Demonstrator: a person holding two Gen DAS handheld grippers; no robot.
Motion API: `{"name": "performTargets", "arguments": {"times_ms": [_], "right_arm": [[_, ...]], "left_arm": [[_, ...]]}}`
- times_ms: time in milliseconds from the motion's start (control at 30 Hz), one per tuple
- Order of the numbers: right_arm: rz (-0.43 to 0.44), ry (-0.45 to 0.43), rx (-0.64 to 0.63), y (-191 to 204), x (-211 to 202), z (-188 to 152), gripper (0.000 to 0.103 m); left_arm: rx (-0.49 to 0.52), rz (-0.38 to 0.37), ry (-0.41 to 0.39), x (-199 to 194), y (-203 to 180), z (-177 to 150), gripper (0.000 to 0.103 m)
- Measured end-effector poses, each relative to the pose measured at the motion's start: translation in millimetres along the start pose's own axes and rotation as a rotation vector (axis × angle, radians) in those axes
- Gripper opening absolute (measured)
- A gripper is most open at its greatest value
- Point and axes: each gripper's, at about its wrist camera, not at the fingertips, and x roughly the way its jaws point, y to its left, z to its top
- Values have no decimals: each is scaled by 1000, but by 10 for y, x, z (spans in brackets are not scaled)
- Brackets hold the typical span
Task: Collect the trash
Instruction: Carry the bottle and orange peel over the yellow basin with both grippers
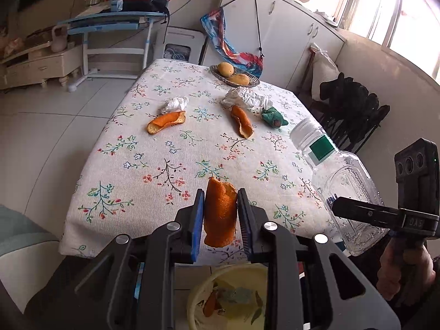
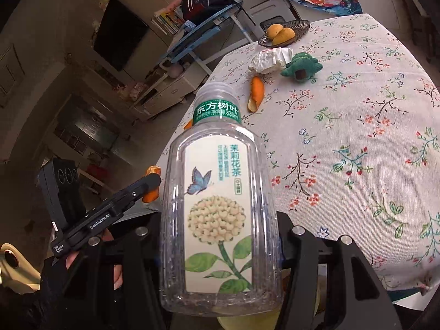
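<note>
My left gripper [image 1: 220,195] is shut on a strip of orange peel [image 1: 220,220], which stands upright between the blue pads [image 1: 198,220] above a pale yellow bin [image 1: 196,284] that holds scraps. My right gripper [image 2: 220,247] is shut on an empty clear tea bottle [image 2: 220,206] with a green neck label; the bottle [image 1: 343,187] also shows in the left wrist view. On the floral tablecloth [image 1: 154,170] lie two more orange peels [image 1: 166,122] [image 1: 242,121] and two crumpled tissues [image 1: 174,104] [image 1: 244,97].
A green knitted toy [image 1: 273,118] lies by the right-hand tissue. A dish of mangoes [image 1: 233,75] stands at the table's far edge. Black folded chairs [image 1: 354,110] are to the right, with a blue desk [image 1: 110,24] and white cabinets [image 1: 275,27] beyond.
</note>
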Motion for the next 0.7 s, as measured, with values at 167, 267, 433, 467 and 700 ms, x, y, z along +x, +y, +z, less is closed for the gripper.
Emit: {"name": "performTargets", "arguments": {"times_ms": [167, 267, 433, 467, 700], "right_arm": [[24, -9, 12, 45, -39, -102, 55], [30, -11, 24, 53, -51, -154, 55], [36, -11, 25, 88, -56, -231, 55], [38, -9, 26, 98, -56, -249, 55], [50, 8, 32, 149, -25, -360, 55]], "left_arm": [[-4, -9, -1, -104, -23, -153, 23], [-3, -10, -1, -157, -26, -224, 23], [0, -9, -4, -216, -31, -309, 23], [1, -8, -4, -231, -32, -332, 23], [5, -10, -6, -310, -62, -417, 23]]}}
